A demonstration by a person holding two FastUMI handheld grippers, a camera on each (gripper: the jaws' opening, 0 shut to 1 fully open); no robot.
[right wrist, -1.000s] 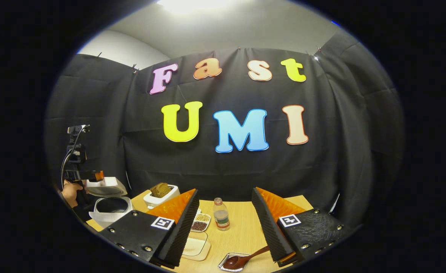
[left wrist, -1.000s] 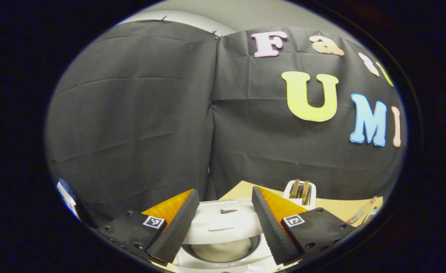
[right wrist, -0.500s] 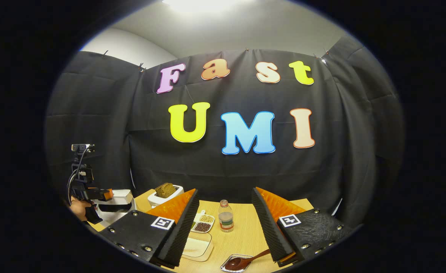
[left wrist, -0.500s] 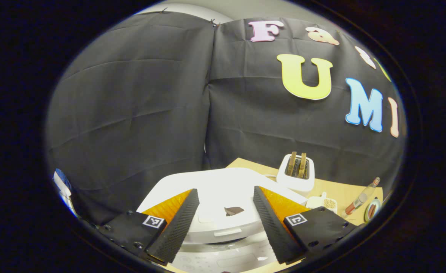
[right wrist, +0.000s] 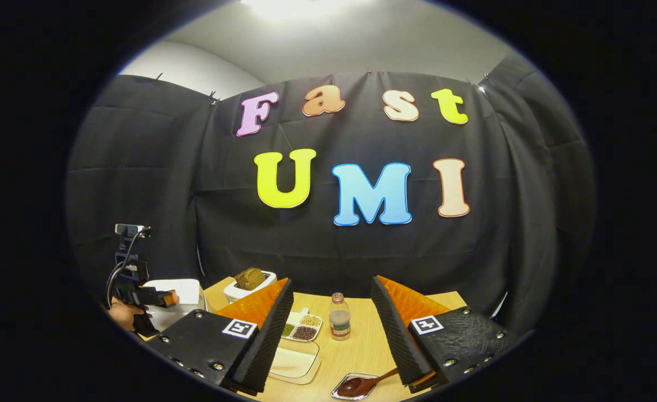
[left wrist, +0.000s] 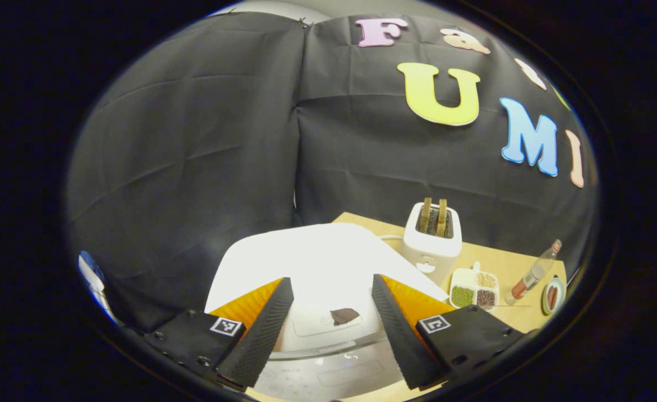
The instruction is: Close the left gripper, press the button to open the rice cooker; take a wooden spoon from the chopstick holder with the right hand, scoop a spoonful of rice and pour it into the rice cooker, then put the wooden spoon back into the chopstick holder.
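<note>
The left tool hovers just above the white rice cooker, its fingers set well apart and gripping nothing, lined up over the closed lid as if readying for the press on the button; the button itself is hard to pick out in the glare on the casing. Across the booth, the right tool hangs idle over the wooden surface, fingers likewise spread and empty, with the wooden spoon lying in a small metal tray just below it, within easy reach. Beyond sit a clear container, a divided dish of grains, a small bottle and, farther back, a toaster.
</note>
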